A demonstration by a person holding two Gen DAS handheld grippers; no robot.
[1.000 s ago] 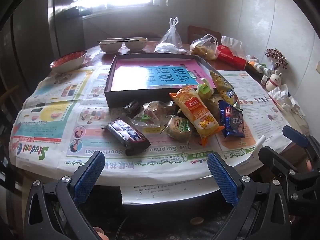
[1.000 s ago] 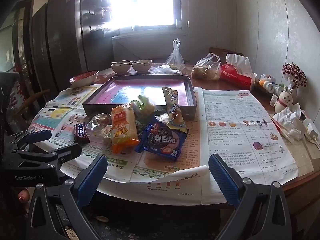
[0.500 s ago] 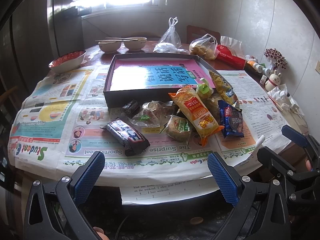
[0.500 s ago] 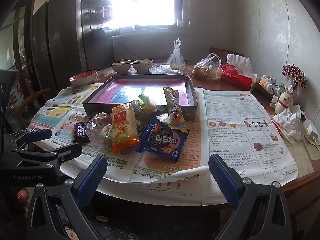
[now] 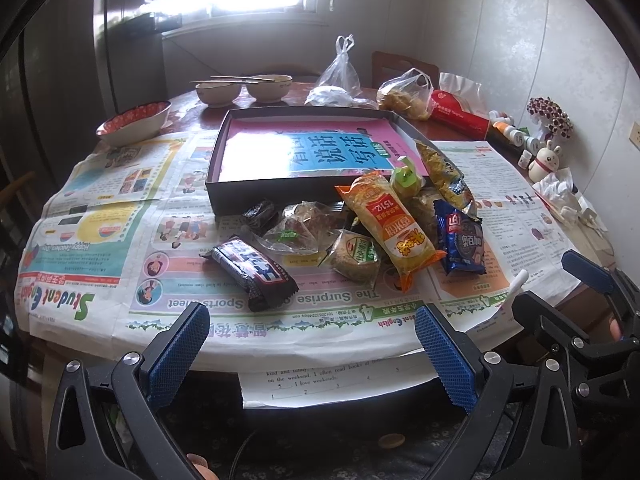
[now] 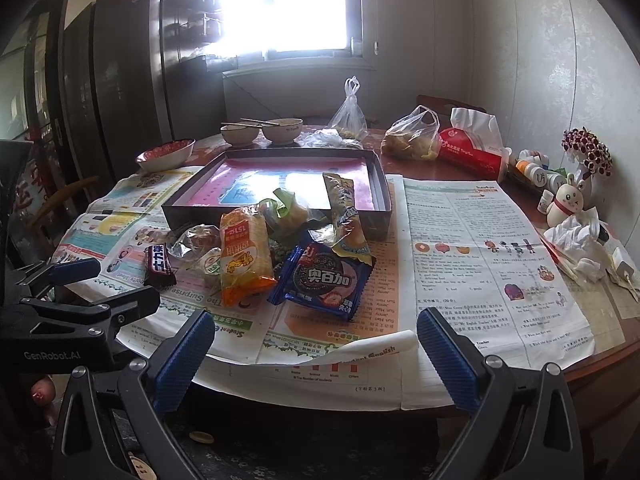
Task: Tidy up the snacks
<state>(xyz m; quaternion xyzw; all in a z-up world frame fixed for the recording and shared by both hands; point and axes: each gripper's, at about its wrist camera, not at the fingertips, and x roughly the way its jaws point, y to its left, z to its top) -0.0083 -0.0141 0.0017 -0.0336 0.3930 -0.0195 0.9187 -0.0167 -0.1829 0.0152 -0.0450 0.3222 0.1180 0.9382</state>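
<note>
Left wrist view, left to right: red bowl (image 5: pixel 134 122) on the table (image 5: pixel 192 104); newspaper (image 5: pixel 120 216) over the tabletop; shallow box (image 5: pixel 256 190) with a pink-and-blue sheet lying in it. In front of the box lies the snack pile: dark bar (image 5: pixel 256 272), clear-wrapped cake (image 5: pixel 296 226), round green-label pack (image 5: pixel 354 254), orange packet (image 5: pixel 392 224), blue cookie pack (image 5: pixel 460 240). A yellow-and-blue packet (image 5: pixel 442 174) leans on the box's near right corner. Far right, beside the wall: rabbit figure (image 5: pixel 546 160).

The left gripper (image 5: pixel 312 340) hangs below the near table edge, jaws spread wide, holding nothing. The right gripper (image 5: pixel 556 292) shows at its right, also spread and empty.

Right wrist view, left to right: left gripper (image 6: pixel 104 284); dark bar (image 6: pixel 159 264); orange packet (image 6: pixel 242 254); blue cookie pack (image 6: pixel 324 278), nearest the right gripper (image 6: pixel 316 340), whose jaws stand wide apart and empty; red tissue pack (image 6: pixel 474 152) at the far side.
</note>
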